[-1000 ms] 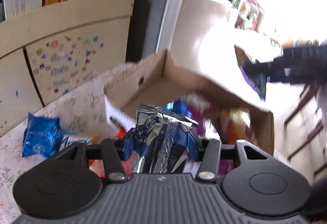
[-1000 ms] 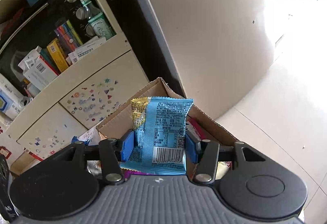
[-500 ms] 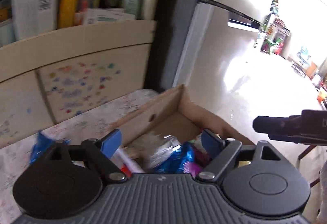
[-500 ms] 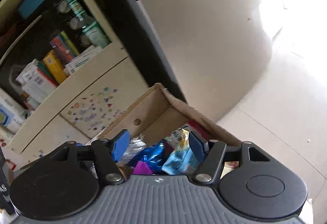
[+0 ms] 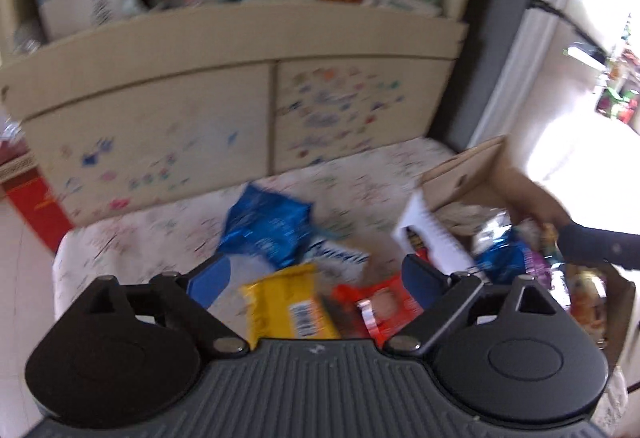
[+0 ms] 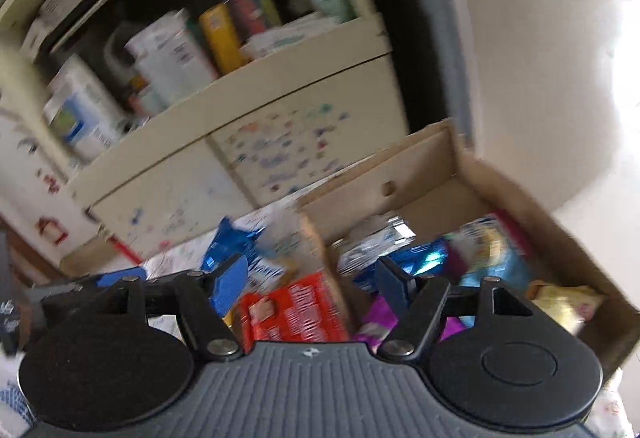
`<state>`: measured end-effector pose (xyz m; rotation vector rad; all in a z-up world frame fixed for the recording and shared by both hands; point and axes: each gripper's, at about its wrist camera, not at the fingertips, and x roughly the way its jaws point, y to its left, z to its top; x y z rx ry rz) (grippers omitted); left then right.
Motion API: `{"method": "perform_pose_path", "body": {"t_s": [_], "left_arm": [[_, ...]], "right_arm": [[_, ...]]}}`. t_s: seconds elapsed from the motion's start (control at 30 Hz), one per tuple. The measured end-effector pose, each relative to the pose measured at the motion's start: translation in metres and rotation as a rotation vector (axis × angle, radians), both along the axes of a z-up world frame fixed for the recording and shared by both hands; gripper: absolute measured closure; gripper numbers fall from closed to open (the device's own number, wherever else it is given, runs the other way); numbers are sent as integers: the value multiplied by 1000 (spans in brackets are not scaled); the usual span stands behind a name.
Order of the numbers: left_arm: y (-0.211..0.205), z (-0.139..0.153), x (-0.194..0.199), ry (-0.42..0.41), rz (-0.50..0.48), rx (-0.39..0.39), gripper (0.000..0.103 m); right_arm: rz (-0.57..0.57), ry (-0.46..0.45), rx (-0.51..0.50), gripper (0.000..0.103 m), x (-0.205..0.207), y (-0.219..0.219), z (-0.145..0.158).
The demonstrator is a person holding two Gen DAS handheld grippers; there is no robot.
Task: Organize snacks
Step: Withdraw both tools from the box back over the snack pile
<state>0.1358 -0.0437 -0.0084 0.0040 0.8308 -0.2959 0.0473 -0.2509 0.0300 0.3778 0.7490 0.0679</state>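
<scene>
Beside the one cardboard box (image 5: 460,174), on the flowered cloth (image 5: 140,238), lie four loose snack packets: one blue (image 5: 266,226), one yellow (image 5: 288,306), one red (image 5: 380,306), one white-and-blue (image 5: 340,256).

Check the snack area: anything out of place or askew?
Yes. Several packets sit outside the cardboard box: a blue packet, a yellow one and a red one lie loose on the floral cloth. Nothing looks spilled or torn.
</scene>
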Motion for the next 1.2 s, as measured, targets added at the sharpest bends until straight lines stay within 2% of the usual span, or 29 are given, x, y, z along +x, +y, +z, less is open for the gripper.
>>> {"method": "perform_pose_path", "body": {"t_s": [0.13, 0.23, 0.4, 0.6, 0.7, 0.87, 1.03, 1.2], "left_arm": [[16, -14, 6, 35, 41, 20, 10], [24, -27, 11, 58, 73, 65, 11], [34, -46, 22, 134, 99, 58, 11], [35, -58, 26, 153, 81, 28, 11], [31, -62, 30, 146, 61, 34, 11], [26, -75, 36, 157, 39, 54, 10], [31, -82, 39, 170, 59, 50, 8], [39, -85, 39, 183, 84, 91, 6]], "right_arm": [[91, 13, -12, 27, 7, 27, -10], [143, 23, -35, 26, 12, 45, -20], [203, 54, -82, 26, 20, 68, -38], [184, 93, -140, 24, 28, 83, -56], [180, 104, -184, 20, 31, 94, -62], [160, 149, -245, 20, 39, 105, -80], [147, 140, -323, 12, 42, 112, -89], [194, 141, -290, 9, 41, 120, -92]]}}
